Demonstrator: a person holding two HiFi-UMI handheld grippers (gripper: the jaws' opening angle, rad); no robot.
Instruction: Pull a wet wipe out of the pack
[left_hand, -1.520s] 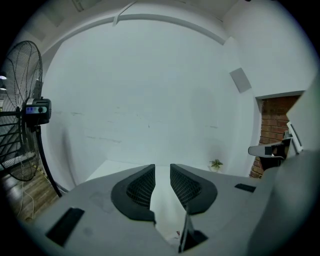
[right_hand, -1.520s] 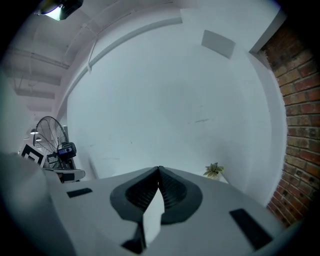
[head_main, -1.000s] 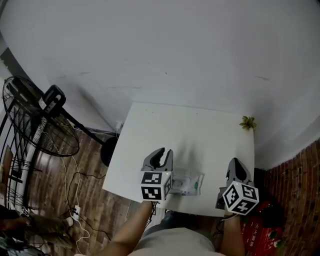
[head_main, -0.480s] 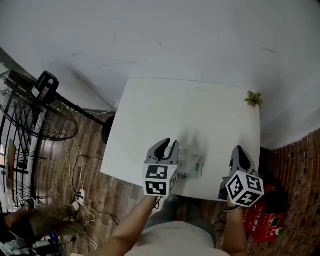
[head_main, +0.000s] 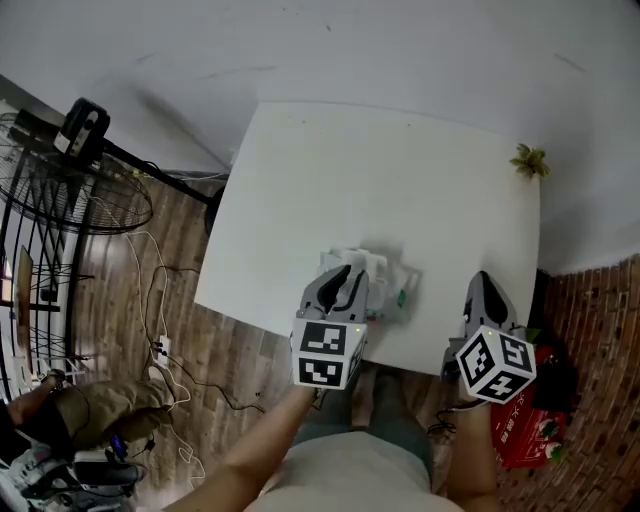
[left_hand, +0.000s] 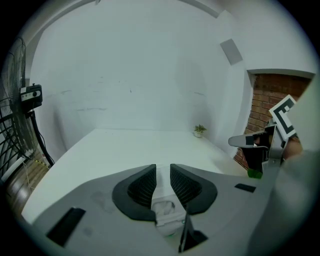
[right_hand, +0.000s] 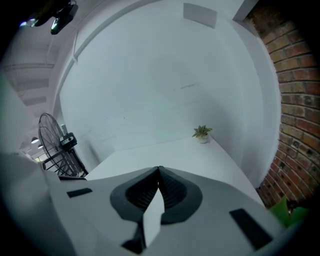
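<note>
The wet wipe pack (head_main: 392, 290), pale with a green mark, lies on the white table (head_main: 380, 180) near its front edge. My left gripper (head_main: 345, 277) hangs over the pack's left part. In the left gripper view its jaws stand a narrow gap apart, and the pack (left_hand: 165, 209) shows through that gap below them. My right gripper (head_main: 482, 290) is apart from the pack, over the table's front right corner. Its jaws are shut (right_hand: 159, 172). A thin white strip lies along their seam; I cannot tell what it is.
A small potted plant (head_main: 529, 159) stands at the table's far right corner. A fan on a stand (head_main: 75, 150) and loose cables (head_main: 160, 340) are on the wooden floor to the left. A brick wall (right_hand: 295, 110) and a red package (head_main: 520, 425) are on the right.
The head camera has come closer over the table. My left gripper now has its fingers over the pack, which earlier lay beside its marker cube. The right gripper keeps its place.
</note>
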